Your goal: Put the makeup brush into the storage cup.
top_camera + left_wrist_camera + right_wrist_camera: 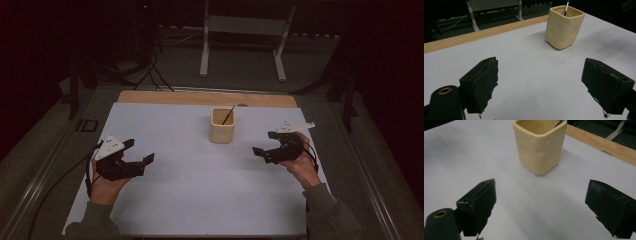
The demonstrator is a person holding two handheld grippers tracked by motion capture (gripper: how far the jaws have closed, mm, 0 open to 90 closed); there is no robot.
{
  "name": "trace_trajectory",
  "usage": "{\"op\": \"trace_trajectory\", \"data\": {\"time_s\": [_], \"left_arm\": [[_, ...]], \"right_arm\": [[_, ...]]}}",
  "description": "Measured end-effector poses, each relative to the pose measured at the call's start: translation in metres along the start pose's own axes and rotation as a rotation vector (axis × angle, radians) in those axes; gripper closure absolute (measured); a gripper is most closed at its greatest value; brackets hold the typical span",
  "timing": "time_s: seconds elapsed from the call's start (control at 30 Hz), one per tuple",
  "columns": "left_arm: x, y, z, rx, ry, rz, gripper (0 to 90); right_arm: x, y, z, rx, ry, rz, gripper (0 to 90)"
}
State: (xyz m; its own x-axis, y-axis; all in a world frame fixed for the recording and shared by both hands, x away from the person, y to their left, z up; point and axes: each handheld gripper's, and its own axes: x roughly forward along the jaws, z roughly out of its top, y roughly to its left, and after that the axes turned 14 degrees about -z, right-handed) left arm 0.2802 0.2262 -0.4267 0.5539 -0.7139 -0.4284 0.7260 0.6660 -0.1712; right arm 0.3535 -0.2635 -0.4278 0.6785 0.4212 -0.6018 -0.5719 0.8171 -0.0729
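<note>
High view: cream cup (222, 125) upright near table's (200, 200) far edge, about midway along it; thin stick (228, 115) leans inside. Left gripper (139, 151) near left edge, jaws apart, nothing between. Right gripper (263, 142) near right edge, jaws apart, nothing between. Both well apart from cup.

Left gripper view: cup (564, 26) ahead, stick (566, 7) in it, jaws spread.

Right gripper view: cup (539, 145) ahead, jaws spread wide.

A cream, square-sided cup (222, 126) stands upright mid-table near the far edge, with a thin dark brush (228, 115) leaning inside it
</note>
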Motion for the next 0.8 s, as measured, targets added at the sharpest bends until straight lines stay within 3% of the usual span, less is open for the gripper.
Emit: {"op": "trace_trajectory", "data": {"time_s": [0.27, 0.8], "left_arm": [[-0.001, 0.000, 0.000, 0.004, 0.000, 0.008, 14.5], [-0.002, 0.001, -0.004, 0.007, 0.006, 0.014, 14.1]], "right_arm": [[-0.004, 0.006, -0.013, -0.027, -0.006, -0.007, 9.8], [-0.007, 0.011, -0.037, 0.030, -0.057, 0.028, 9.8]]}}
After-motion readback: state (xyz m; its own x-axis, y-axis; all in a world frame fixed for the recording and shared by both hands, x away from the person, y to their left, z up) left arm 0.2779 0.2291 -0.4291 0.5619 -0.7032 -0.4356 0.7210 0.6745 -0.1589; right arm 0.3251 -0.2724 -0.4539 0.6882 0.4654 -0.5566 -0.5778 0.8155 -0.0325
